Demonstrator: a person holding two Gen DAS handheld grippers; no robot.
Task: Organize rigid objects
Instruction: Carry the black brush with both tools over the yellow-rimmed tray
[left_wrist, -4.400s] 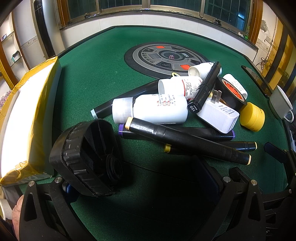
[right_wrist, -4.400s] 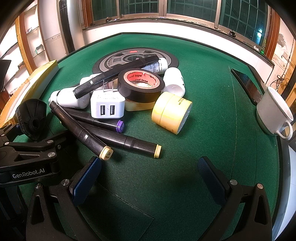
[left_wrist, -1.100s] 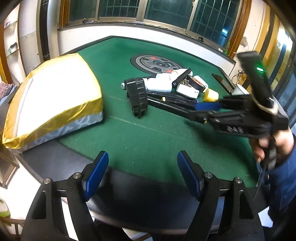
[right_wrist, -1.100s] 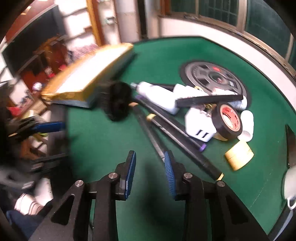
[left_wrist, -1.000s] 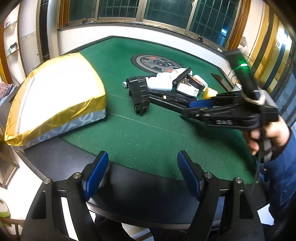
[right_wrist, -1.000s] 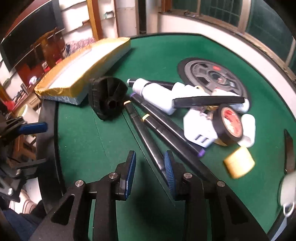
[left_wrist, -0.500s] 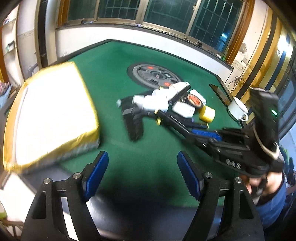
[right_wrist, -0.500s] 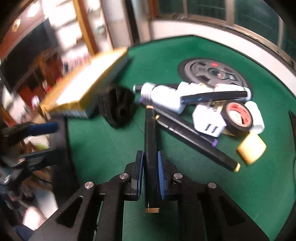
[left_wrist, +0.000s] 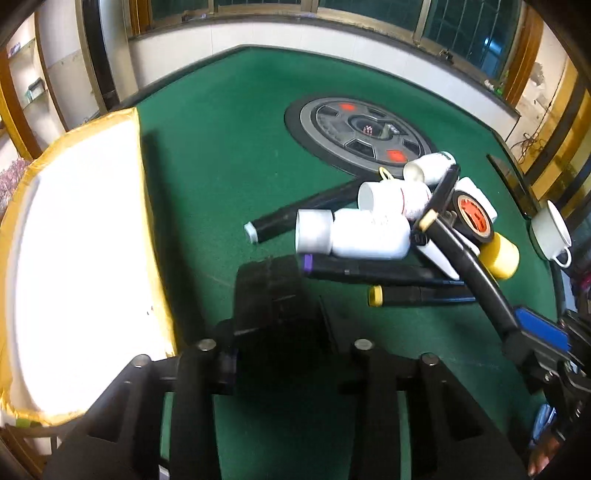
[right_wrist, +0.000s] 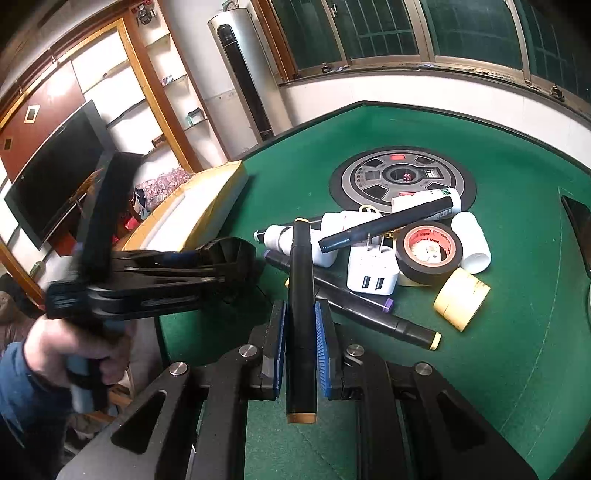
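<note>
While the right gripper (right_wrist: 300, 341) clamps a black marker (right_wrist: 301, 295) lengthwise above the green table (right_wrist: 498, 350), the left gripper (left_wrist: 291, 354) is closing around the black wheel-shaped part (left_wrist: 271, 291) just beside the foam box (left_wrist: 74, 258)

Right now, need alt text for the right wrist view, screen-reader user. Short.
The right gripper is shut on a black marker held above a green table. Beyond lies a pile of markers, white bottles, a white USB charger and tape rolls. At left, a hand holds the left gripper, closing around a black wheel-like part.
</note>
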